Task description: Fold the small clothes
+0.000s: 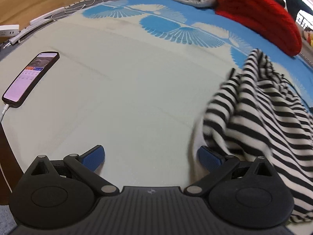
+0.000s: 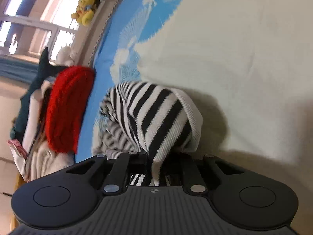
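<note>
Right gripper (image 2: pixel 149 157) fingers were clamped on the striped garment (image 2: pixel 156 117), bunched on the bed sheet (image 2: pixel 244 58); left gripper (image 1: pixel 151 156) stood spread and empty, garment lying just right of its fingers.

Left gripper (image 1: pixel 151 157) jaws wide apart; striped garment (image 1: pixel 264 117) beside right pad (image 1: pixel 208 159)
</note>
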The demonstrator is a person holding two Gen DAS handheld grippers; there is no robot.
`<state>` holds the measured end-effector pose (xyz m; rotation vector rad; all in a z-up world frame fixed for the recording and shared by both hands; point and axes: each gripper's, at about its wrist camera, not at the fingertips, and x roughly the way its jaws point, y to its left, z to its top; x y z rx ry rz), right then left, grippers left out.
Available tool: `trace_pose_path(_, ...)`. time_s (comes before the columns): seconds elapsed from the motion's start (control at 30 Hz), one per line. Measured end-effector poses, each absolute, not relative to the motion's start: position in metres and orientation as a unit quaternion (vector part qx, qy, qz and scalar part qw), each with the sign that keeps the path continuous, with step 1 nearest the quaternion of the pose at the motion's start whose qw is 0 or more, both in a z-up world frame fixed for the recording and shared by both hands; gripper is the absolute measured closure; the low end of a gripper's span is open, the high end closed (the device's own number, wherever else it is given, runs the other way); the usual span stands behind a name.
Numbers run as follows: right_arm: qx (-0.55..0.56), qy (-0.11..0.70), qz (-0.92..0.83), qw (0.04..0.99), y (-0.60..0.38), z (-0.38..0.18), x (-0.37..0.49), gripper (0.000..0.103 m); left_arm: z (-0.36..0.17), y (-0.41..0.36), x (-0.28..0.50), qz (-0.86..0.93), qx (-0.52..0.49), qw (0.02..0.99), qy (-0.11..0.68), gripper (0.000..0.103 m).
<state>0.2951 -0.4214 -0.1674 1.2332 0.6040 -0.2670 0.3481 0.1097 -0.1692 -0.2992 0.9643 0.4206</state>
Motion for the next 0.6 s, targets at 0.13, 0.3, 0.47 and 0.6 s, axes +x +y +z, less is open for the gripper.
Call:
trace_pose_path(0.13,0.564,0.259,-0.167,0.766,-0.441,-0.164,0.274,0.091,-0.177,0.091,0.354,0.18,-0.096,0.852,0.481,0.0)
trace_pose_path(0.3,0.587,0.274,-0.198,0.736,-0.45,-0.194,0.258,0.091,-0.18,0.071,0.354,0.162,-0.068,0.86,0.48,0.0)
trace_pose_path(0.47,0.487,0.268,-0.188,0.809,-0.433,-0.159,0.268,0.091,-0.176,0.079,0.348,0.161,-0.106,0.86,0.473,0.0)
trace_pose_path(0.6,0.249,0.23,-0.129,0.932,-0.348,-0.086,0.3,0.091,-0.17,0.092,0.341,0.163,-0.151,0.859,0.461,0.0)
